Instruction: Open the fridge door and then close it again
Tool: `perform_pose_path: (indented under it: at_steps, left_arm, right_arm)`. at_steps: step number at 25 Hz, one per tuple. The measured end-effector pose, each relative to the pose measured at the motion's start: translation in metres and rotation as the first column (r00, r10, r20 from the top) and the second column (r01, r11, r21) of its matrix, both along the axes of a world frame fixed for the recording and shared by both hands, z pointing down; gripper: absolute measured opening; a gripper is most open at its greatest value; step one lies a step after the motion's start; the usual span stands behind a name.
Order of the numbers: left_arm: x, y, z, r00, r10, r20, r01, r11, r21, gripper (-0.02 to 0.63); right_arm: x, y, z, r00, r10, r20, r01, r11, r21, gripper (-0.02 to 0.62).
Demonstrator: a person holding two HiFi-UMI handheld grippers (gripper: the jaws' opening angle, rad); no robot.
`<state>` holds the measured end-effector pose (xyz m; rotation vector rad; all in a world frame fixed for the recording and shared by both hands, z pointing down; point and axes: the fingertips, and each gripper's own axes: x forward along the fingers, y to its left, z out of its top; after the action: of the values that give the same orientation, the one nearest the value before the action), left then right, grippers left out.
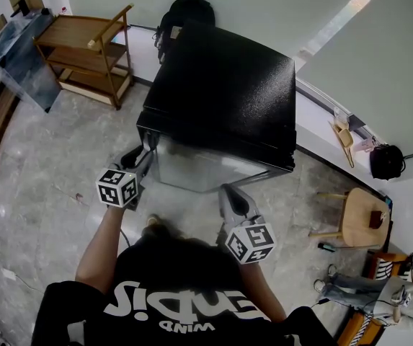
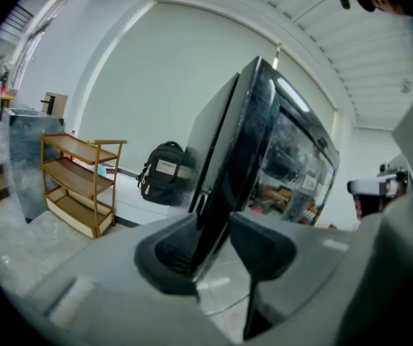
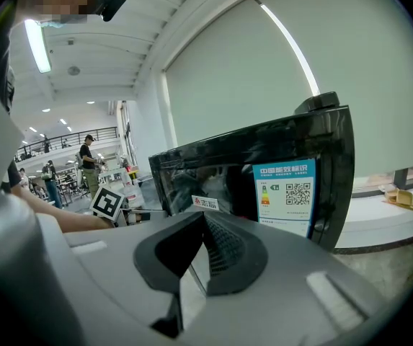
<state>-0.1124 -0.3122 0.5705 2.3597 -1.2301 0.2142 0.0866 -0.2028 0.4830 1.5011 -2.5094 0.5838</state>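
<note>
partly hidden, fridge door (image 2: 246, 150) edge clamped in left fingers (image 2: 169, 254), right fingers (image 3: 229, 254) together

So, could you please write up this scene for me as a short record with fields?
Appliance: glossy black compact fridge
Left gripper: closed on the side edge of the black fridge door
Right gripper: shut, nothing between its jaws, facing the door front
Door state: cannot tell whether it is ajar
Behind the fridge: wooden shelf rack, black backpack
</note>
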Motion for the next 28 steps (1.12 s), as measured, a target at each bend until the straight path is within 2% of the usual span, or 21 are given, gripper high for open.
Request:
perform_pose_path:
  at_steps: [8, 15, 21, 24, 28]
  left_arm:
    - [-0.002, 0.017, -0.017, 0.999, -0.042, 0.012, 0.042, 0.999, 0.025, 0.109]
    - [0.004, 0.057, -0.054, 1.0, -0.016, 0.012, 0.015, 0.997, 0.081, 0.073]
    - [0.004, 0.092, -0.087, 0.999, -0.009, -0.033, 0.013, 0.994, 0.106, 0.034]
    - [-0.002, 0.107, -0.099, 1.0, -0.027, -0.013, 0.029, 0.991, 0.13, 0.004]
    - [-0.008, 0.125, -0.108, 0.999, -0.045, 0.021, 0.042, 0.988, 0.15, 0.0]
  right_arm:
    - [-0.001, 0.001, 0.001, 1.0, -0.022, 0.003, 0.022, 1.0, 0.004, -0.003]
    - [-0.01, 0.008, 0.0, 0.998, -0.059, 0.014, 0.059, 0.998, 0.013, -0.003]
    - [-0.021, 0.016, -0.006, 0.995, -0.101, 0.019, 0.101, 0.994, 0.032, -0.003]
    - [-0.028, 0.021, -0.009, 0.993, -0.12, 0.022, 0.119, 0.992, 0.037, -0.003]
    - [-0.035, 0.026, -0.013, 0.989, -0.145, 0.022, 0.144, 0.989, 0.042, -0.003]
